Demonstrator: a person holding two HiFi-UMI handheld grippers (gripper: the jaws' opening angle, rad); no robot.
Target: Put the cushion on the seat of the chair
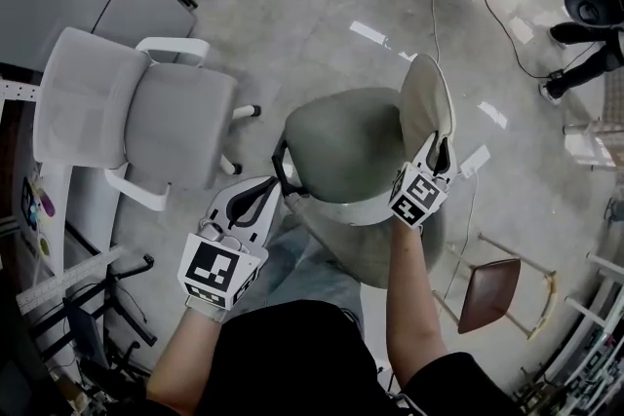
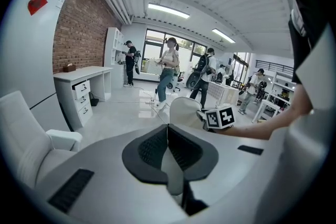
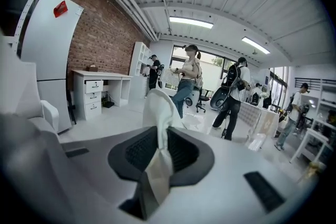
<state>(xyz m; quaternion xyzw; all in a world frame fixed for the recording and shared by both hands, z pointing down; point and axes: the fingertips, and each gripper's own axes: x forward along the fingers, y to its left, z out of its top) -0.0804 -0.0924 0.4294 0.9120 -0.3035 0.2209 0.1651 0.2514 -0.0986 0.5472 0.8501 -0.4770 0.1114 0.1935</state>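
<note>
— Where is the cushion point(image 1: 341, 141)?
— It hangs in front of the person, stretched between the two grippers, above the grey polished floor point(image 1: 322, 24). A grey rounded surface point(image 1: 390, 258) shows just beneath it; whether the two touch cannot be told
— And the fingers?
— The left gripper point(image 1: 276, 182) has its fingers closed on the cushion's left edge, with a thin strip of fabric pinched between them. The right gripper point(image 1: 441, 156) clamps the right edge, which stands folded upward
— What else is in the room?
— A white chair point(image 1: 146, 112) stands to the left, well apart from the cushion, and a brown stool point(image 1: 489, 292) sits to the lower right. Farther off there is a brick wall point(image 3: 105, 34), a white counter with drawers point(image 3: 100, 84) against it, light strips point(image 3: 191, 22) on the ceiling, and several people point(image 3: 189, 81) standing on the floor
</note>
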